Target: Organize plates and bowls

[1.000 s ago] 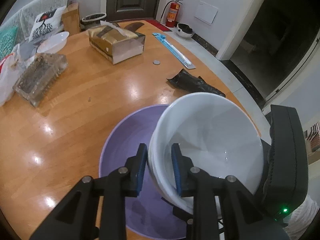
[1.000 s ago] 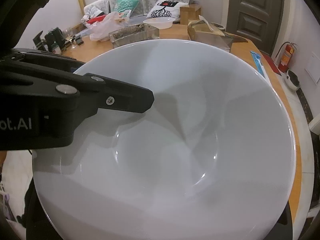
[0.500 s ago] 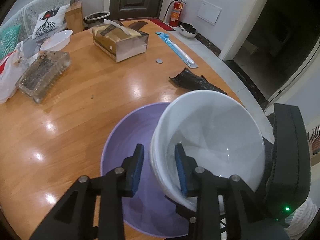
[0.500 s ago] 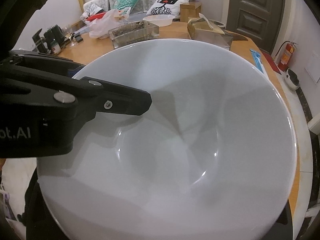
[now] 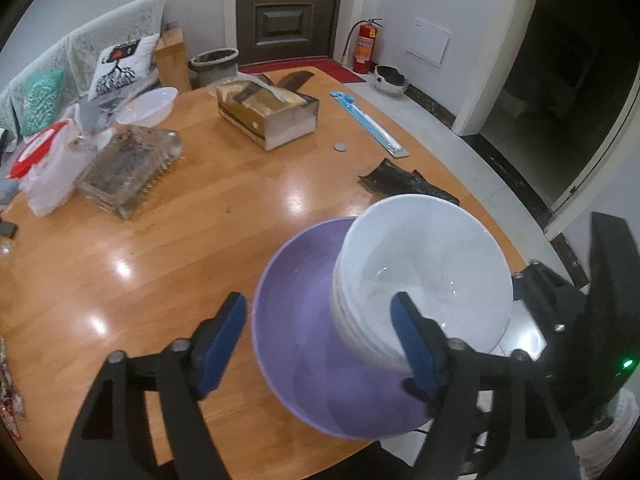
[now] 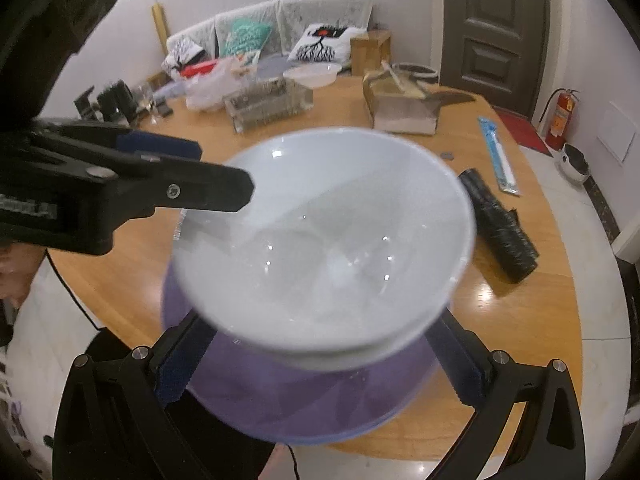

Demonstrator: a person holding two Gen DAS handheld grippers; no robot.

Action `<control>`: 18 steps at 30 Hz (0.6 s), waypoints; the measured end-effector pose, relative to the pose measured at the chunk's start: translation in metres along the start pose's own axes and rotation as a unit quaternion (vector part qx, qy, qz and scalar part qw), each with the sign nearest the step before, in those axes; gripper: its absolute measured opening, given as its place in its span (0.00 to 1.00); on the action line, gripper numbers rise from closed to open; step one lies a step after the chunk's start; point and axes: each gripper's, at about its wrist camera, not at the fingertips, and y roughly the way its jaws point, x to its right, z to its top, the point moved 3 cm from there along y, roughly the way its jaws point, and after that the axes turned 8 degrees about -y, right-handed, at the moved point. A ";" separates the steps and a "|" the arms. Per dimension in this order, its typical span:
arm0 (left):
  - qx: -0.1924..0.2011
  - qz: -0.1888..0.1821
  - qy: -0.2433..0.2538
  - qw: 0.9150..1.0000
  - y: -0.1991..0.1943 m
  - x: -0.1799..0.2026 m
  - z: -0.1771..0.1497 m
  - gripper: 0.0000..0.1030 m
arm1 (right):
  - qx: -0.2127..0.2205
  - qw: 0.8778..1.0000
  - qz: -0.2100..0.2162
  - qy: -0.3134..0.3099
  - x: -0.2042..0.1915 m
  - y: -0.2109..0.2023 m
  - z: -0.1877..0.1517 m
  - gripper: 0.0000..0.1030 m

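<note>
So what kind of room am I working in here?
Most likely a home living and dining area: a wooden dining table, a covered sofa with cushions, and an entry door.

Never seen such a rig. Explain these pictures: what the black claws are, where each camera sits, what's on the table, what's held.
The claws are two grippers carried by a person, each with a wide-angle camera looking along its fingers. One picture is from the left gripper, one from the right gripper. On the wooden table stacked white bowls sit in a purple dish; a tissue box and black bag lie beyond. Nothing seems held: the left jaws are opening, not pressing the bowls, and the right ones straddle the dishes unclamped.
</note>
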 end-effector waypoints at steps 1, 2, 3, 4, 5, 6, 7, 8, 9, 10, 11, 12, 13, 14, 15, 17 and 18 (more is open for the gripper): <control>0.003 0.003 -0.001 1.000 -0.003 -0.001 0.000 0.81 | 0.002 1.000 -0.002 -0.003 -0.001 -0.005 0.000 0.98; 0.006 0.005 -0.001 1.000 -0.007 -0.002 0.000 0.81 | 0.004 1.000 -0.006 -0.007 -0.002 -0.009 0.001 0.98; 0.010 0.006 0.000 1.000 -0.012 -0.002 -0.001 0.81 | 0.007 1.000 -0.010 -0.011 -0.003 -0.013 0.001 0.98; 0.011 0.007 0.001 1.000 -0.015 -0.002 -0.001 0.82 | 0.011 1.000 -0.016 -0.015 -0.004 -0.019 0.002 0.98; 0.013 0.008 0.002 1.000 -0.019 -0.003 -0.002 0.83 | 0.014 1.000 -0.020 -0.018 -0.005 -0.024 0.003 0.98; 0.017 0.012 0.002 1.000 -0.023 -0.004 -0.002 0.86 | 0.017 0.999 -0.021 -0.019 -0.004 -0.028 0.002 0.98; 0.022 0.017 0.002 1.000 -0.028 -0.005 -0.002 0.90 | 0.021 0.999 -0.023 -0.021 -0.005 -0.032 0.003 0.98; 0.029 0.022 0.002 0.999 -0.032 -0.005 -0.002 0.90 | 0.027 0.999 -0.026 -0.022 -0.005 -0.038 0.004 0.98; 0.035 0.025 0.002 0.999 -0.036 -0.006 -0.001 0.90 | 0.031 0.999 -0.027 -0.023 -0.005 -0.042 0.004 0.98; 0.041 0.027 0.002 0.999 -0.040 -0.007 -0.002 0.90 | 0.038 0.999 -0.030 -0.023 -0.006 -0.047 0.005 0.99; 0.046 0.029 0.002 0.999 -0.045 -0.008 -0.002 0.90 | 0.046 0.998 -0.034 -0.023 -0.006 -0.052 0.006 0.99; 0.051 0.031 0.002 0.998 -0.049 -0.009 -0.002 0.91 | 0.052 0.998 -0.038 -0.023 -0.005 -0.055 0.007 0.99; 0.056 0.034 0.001 0.998 -0.053 -0.010 -0.002 0.91 | 0.059 0.997 -0.042 -0.023 -0.005 -0.060 0.008 0.99; 0.061 0.037 0.000 0.997 -0.057 -0.012 -0.002 0.92 | 0.067 0.996 -0.047 -0.021 -0.004 -0.065 0.009 0.99; 0.067 0.040 -0.002 0.997 -0.061 -0.014 -0.003 0.96 | 0.073 0.996 -0.048 -0.020 -0.004 -0.068 0.010 0.99; 0.088 0.050 -0.008 0.995 -0.071 -0.017 -0.004 0.99 | 0.088 0.995 -0.049 -0.016 -0.004 -0.076 0.013 0.99; 0.100 0.052 -0.011 0.994 -0.076 -0.019 -0.004 0.99 | 0.095 0.994 -0.049 -0.015 -0.005 -0.079 0.014 0.99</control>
